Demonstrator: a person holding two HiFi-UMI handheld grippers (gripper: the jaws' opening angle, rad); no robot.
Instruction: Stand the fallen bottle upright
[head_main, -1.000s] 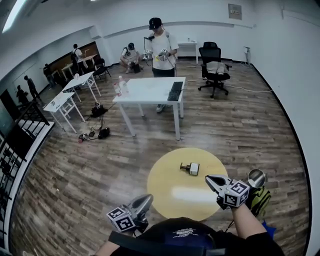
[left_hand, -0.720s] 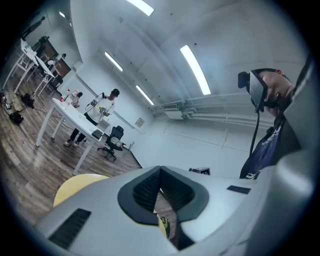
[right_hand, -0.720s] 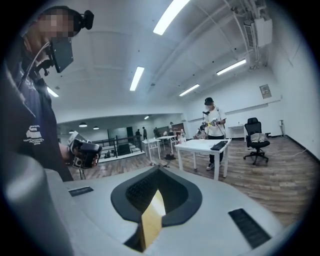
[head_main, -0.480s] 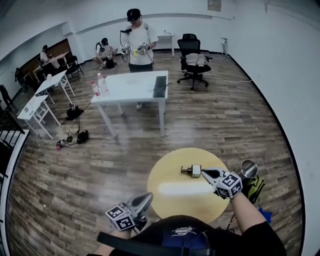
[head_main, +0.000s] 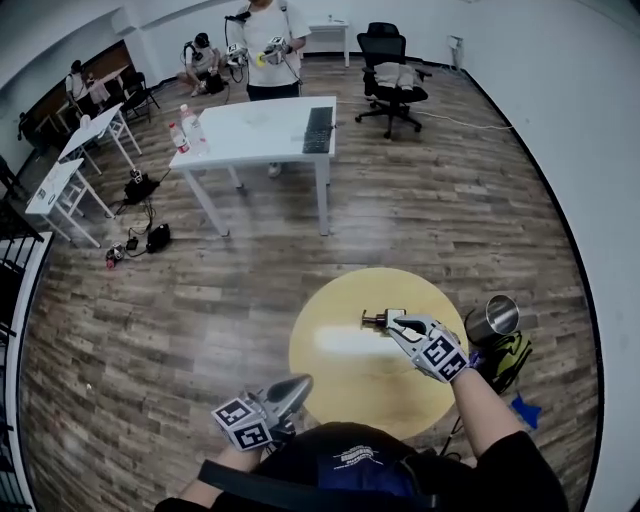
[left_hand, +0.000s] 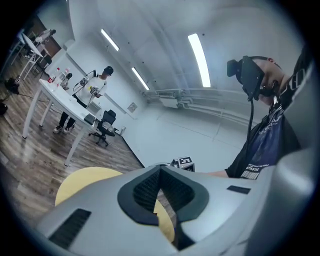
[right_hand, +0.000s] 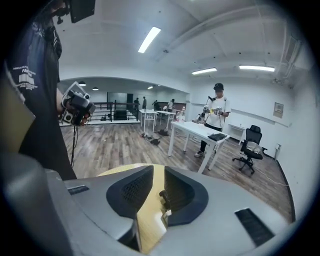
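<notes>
A small bottle (head_main: 379, 319) with a pale body and a dark cap lies on its side on the round yellow table (head_main: 340, 370), cap pointing left. My right gripper (head_main: 397, 324) reaches down to its right end; the jaws are opening and the pads do not press on it. In the right gripper view the bottle (right_hand: 164, 198) shows through the gap of the right gripper (right_hand: 159, 173). My left gripper (head_main: 292, 387) hangs at the table's near left edge with nothing in it. In its own view the left gripper (left_hand: 160, 170) has its tips together.
A metal cup (head_main: 491, 318) stands just off the table's right side, above a yellow-green bag (head_main: 508, 356). Farther off, a white desk (head_main: 260, 132) carries a keyboard (head_main: 317, 128). An office chair (head_main: 392, 72) and several people are at the back.
My right gripper has come forward and down from the table's right edge to the bottle, and its jaws have parted. The left gripper shifted slightly along the near edge.
</notes>
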